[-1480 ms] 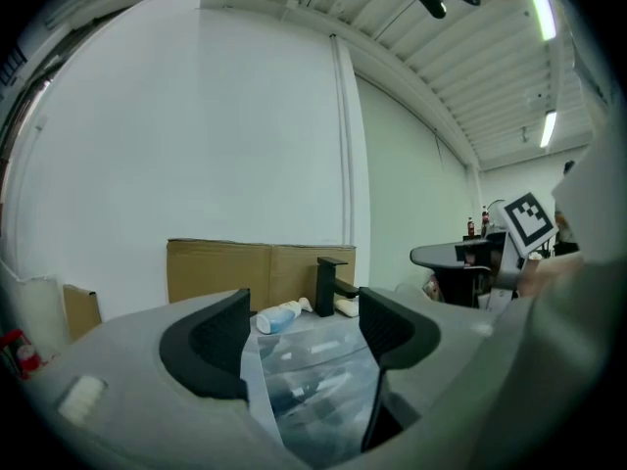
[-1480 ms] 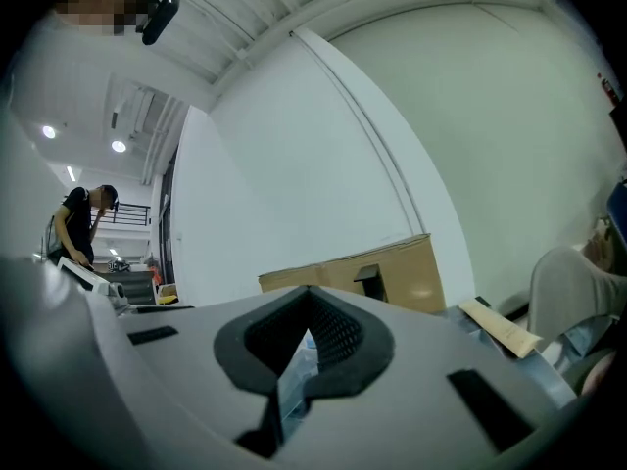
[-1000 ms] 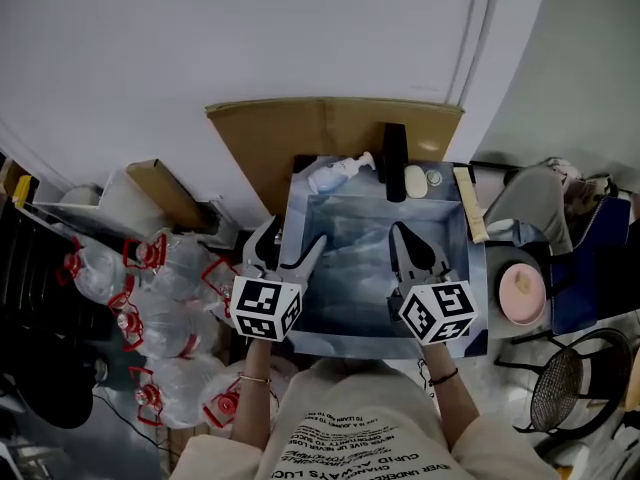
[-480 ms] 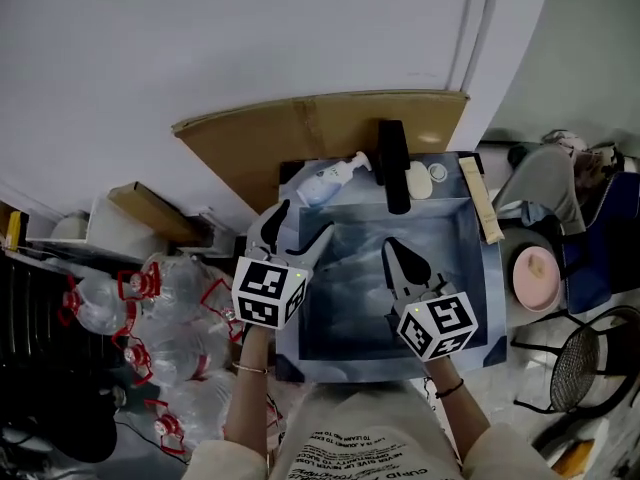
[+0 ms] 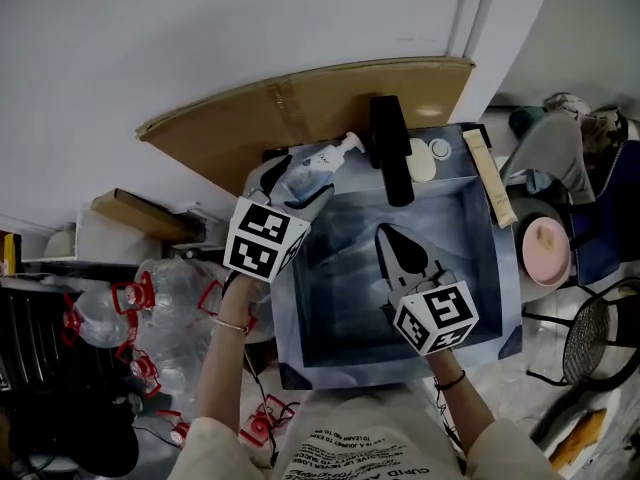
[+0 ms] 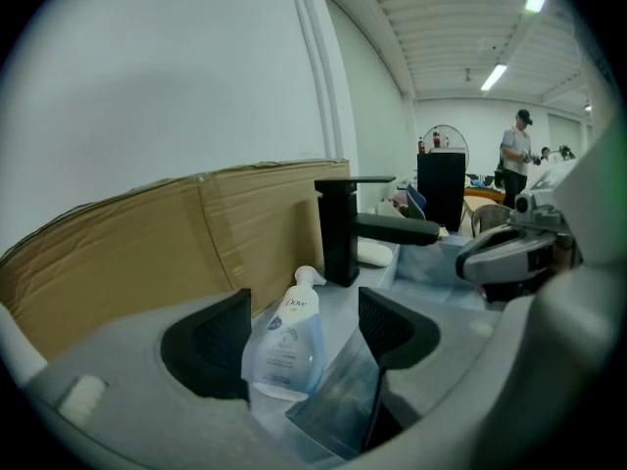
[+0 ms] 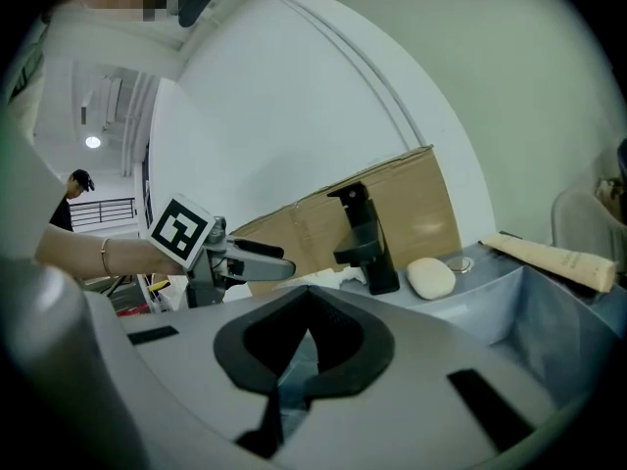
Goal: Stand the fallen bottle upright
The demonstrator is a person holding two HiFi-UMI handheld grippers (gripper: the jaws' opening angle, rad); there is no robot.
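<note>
A white and pale-blue pump bottle (image 5: 316, 167) lies on its side on the sink's back left rim, nozzle toward the black faucet (image 5: 388, 148). My left gripper (image 5: 303, 180) is open, one jaw on each side of the bottle. In the left gripper view the bottle (image 6: 284, 333) lies between the spread jaws of the left gripper (image 6: 299, 346), close to the left one. My right gripper (image 5: 388, 236) is shut and empty over the basin. The right gripper view shows the right gripper (image 7: 305, 379) with jaw tips together, and the left gripper beyond it.
The sink (image 5: 503, 278) has a steel-blue basin. A soap bar (image 5: 421, 158) and a long tube (image 5: 489, 176) rest on its back rim. Cardboard (image 5: 300, 103) leans behind. Water jugs (image 5: 150, 298) crowd the floor at left; a pink bowl (image 5: 547, 240) sits at right.
My left gripper has moved forward from the sink's left edge to the back rim, and its jaws now straddle the bottle. The right gripper stays shut over the basin.
</note>
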